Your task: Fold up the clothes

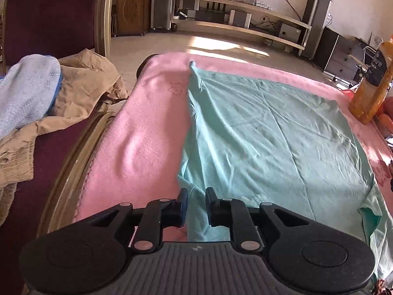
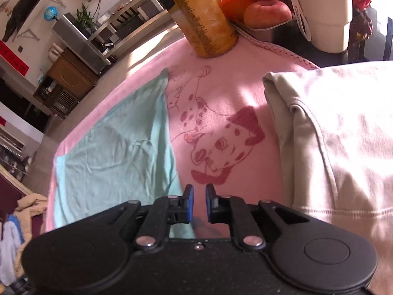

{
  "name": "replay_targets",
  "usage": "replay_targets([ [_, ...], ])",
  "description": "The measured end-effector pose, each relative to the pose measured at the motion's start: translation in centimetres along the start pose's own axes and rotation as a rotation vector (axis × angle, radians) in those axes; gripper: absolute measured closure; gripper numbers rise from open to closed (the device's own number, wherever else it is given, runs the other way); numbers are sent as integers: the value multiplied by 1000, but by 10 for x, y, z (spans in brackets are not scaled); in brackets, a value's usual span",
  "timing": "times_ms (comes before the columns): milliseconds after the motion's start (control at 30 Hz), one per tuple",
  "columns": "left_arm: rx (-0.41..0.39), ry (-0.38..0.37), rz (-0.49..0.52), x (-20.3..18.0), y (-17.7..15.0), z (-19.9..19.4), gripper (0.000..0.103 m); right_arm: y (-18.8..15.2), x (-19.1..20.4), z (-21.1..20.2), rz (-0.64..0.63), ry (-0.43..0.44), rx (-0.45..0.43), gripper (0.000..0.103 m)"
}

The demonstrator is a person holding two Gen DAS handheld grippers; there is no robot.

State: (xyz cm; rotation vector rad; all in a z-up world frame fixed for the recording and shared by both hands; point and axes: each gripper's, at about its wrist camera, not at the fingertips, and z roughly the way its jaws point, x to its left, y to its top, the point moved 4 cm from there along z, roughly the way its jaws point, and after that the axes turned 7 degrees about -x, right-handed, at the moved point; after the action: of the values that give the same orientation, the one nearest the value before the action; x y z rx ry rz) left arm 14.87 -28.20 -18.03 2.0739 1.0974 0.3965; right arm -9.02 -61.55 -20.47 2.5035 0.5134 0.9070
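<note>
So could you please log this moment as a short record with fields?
surface: pink blanket with a dog print
garment in work: mint green shirt, spread flat and wrinkled
left tongs: open, shirt edge lying between the fingers
right tongs: open, beside the shirt's edge, holding nothing
folded: beige garment, at the right
nearby: orange bottle

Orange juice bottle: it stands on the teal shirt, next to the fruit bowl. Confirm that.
Not quite. The orange juice bottle stands on the pink blanket, clear of the teal shirt, as the right wrist view shows. It is next to the fruit bowl.
</note>
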Motion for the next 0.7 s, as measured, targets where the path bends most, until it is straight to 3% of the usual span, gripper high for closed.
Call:
replay_targets([
  [67, 23, 77, 36, -2, -8, -10, 84, -8, 3, -10, 13, 37, 27, 90],
  [200, 46, 95, 75, -5, -28, -44, 84, -23, 12, -45, 5, 122, 47, 82],
  [300, 72, 25, 67, -7, -47, -61, 84, -38, 14, -69, 37, 218, 70, 67],
  [367, 89, -18, 73, -13, -60, -67, 84, -53, 12, -80, 66, 275, 102, 67],
  [533, 113, -143, 168, -48, -90, -82, 84, -102, 17, -76, -34, 213, 198, 68],
  [633, 137, -217, 227, -67, -105, -85, 84, -124, 23, -73, -114, 187, 232, 80],
  [700, 161, -232, 259, -75, -113, -84, 84, -129, 29, -71, -176, 179, 238, 80],
])
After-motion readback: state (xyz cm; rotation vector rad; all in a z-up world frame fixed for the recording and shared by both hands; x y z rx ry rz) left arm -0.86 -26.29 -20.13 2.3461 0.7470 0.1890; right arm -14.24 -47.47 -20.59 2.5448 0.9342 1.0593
